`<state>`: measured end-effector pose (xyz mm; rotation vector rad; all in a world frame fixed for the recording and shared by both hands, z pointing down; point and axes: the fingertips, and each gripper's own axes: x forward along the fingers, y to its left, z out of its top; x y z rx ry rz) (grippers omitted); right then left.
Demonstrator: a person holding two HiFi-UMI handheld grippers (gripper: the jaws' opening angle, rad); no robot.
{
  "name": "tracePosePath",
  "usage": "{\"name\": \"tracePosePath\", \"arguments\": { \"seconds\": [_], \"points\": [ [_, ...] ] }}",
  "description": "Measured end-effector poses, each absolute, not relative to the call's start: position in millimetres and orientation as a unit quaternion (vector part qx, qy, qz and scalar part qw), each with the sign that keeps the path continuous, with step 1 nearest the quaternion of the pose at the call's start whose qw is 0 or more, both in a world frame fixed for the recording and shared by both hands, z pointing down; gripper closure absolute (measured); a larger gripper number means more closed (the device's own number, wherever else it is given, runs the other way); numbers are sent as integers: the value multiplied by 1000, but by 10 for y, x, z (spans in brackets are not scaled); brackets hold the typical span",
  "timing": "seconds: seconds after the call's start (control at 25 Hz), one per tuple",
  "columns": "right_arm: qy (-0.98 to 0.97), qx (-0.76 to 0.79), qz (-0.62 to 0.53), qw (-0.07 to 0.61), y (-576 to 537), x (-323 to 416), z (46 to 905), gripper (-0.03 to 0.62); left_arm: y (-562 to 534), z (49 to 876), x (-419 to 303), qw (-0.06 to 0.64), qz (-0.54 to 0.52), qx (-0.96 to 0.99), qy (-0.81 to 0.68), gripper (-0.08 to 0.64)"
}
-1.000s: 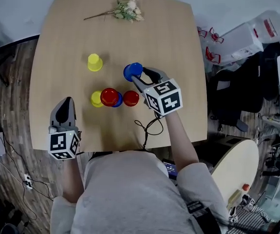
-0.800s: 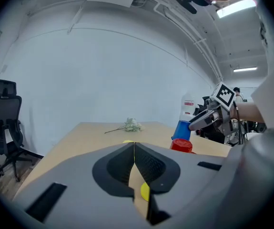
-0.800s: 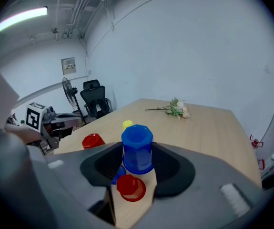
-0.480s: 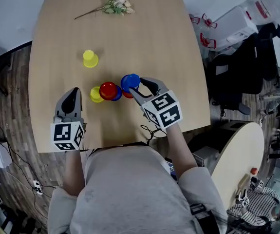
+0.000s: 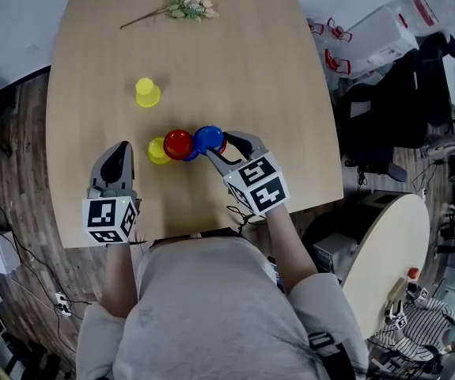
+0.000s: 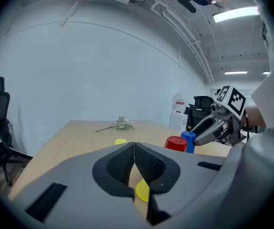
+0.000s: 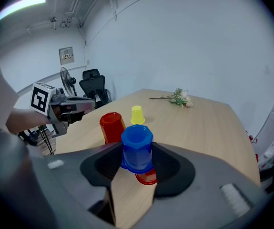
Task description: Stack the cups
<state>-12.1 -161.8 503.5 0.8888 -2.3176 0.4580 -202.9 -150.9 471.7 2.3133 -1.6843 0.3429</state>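
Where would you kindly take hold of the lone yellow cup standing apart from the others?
Across its side wall, about mid-height, coming in level from the near side. The lone yellow cup stands upside down, narrow base up, with nothing touching it, so jaws should fit either side. The left gripper, shut and empty, is nearer.

- table: pale wood grain, matt
- blue cup: smooth plastic, slightly glossy
- left gripper: matt grey shell, probably plastic
- floor: dark wood planks

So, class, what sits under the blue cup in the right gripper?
Beneath the blue cup, the rim of a red cup shows on the table. The rest is hidden by the blue cup, so contact cannot be told.
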Motion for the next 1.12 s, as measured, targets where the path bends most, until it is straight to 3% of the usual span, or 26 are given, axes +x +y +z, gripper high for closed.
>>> {"name": "tracePosePath", "arguments": {
  "seconds": [0.52,0.76,0.88,1.12],
  "points": [
    [-879,329,171,300,-1565,-203,5033,372,-1520,4709,-2059,127,115,798,-578,551],
    [-887,343,181,251,-1534,-113,4886,350,-1798,4587,-2089,106,117,816,-556,548],
    [-884,367,194,214,-1503,-4,4788,350,-2079,4595,-2077,93,133,825,-541,434],
    [-865,416,211,185,-1422,227,4715,350,-2600,4992,-1974,102,192,830,-513,342]
  ]
}}
